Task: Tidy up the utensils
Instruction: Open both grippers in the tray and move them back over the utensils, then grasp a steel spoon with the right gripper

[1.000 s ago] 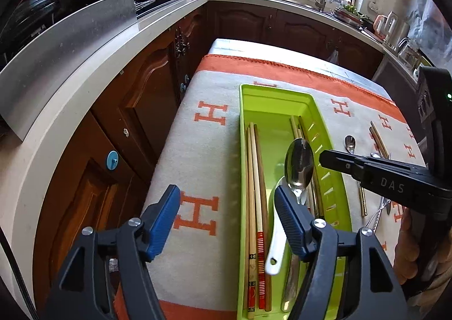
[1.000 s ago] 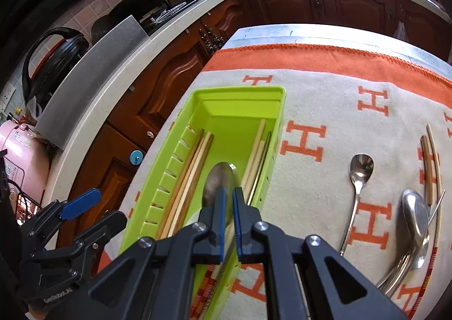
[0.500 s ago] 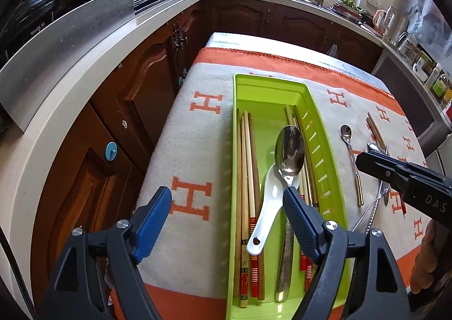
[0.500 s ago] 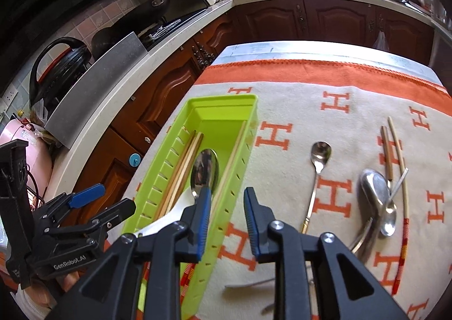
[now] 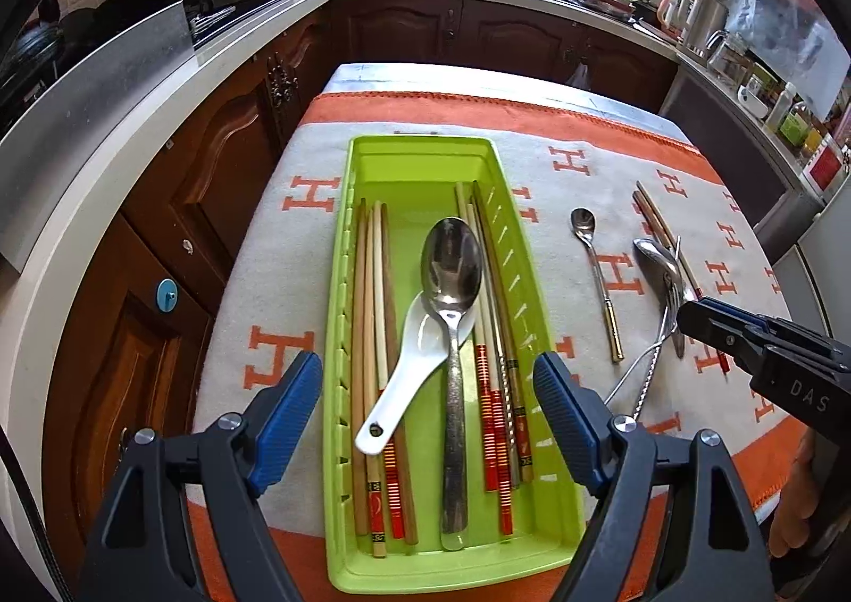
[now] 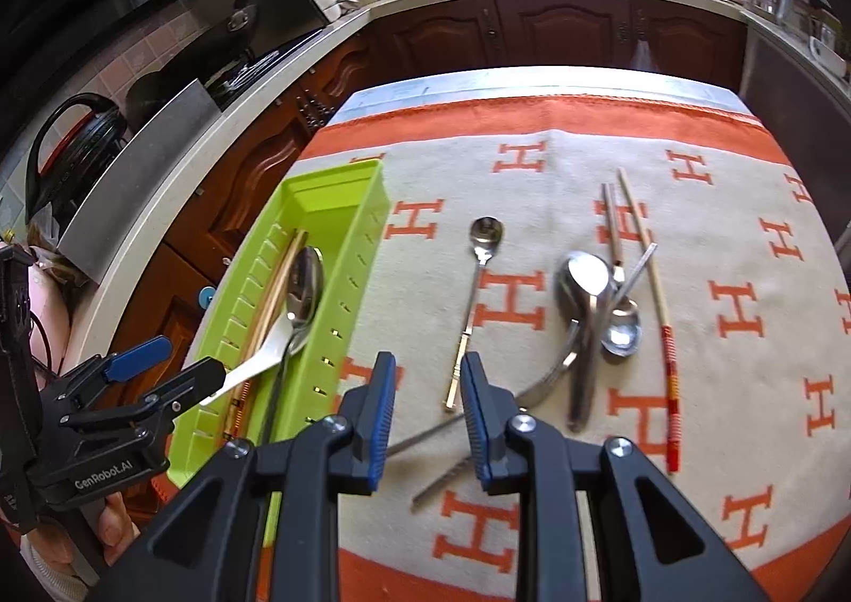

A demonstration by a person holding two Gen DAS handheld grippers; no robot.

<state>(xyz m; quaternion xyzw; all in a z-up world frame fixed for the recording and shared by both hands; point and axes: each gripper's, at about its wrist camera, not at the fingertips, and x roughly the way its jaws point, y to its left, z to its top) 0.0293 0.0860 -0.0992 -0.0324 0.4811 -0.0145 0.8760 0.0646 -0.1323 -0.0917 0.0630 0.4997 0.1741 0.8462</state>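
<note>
From the left wrist, the left gripper point(image 5: 428, 416) hangs with jaws wide and empty over the green tray point(image 5: 340, 336), which holds chopsticks point(image 5: 380, 336), a white ceramic spoon point(image 5: 409, 368) and a large metal spoon point(image 5: 452, 283). The right gripper point(image 5: 691, 317) enters at right — "DAS" printed on its body.

From the right wrist, the right gripper point(image 6: 428, 416) is narrowly parted, holding nothing, above the H-patterned cloth point(image 6: 744, 251) near a gold-handled spoon point(image 6: 473, 293) and crossed cutlery point(image 6: 590, 315). The left gripper point(image 6: 154, 368) reads "GenRobot.AI".

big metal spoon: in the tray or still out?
In. The big spoon lies inside the green tray, its bowl over the white spoon. The right gripper is open and empty above the cloth.
</note>
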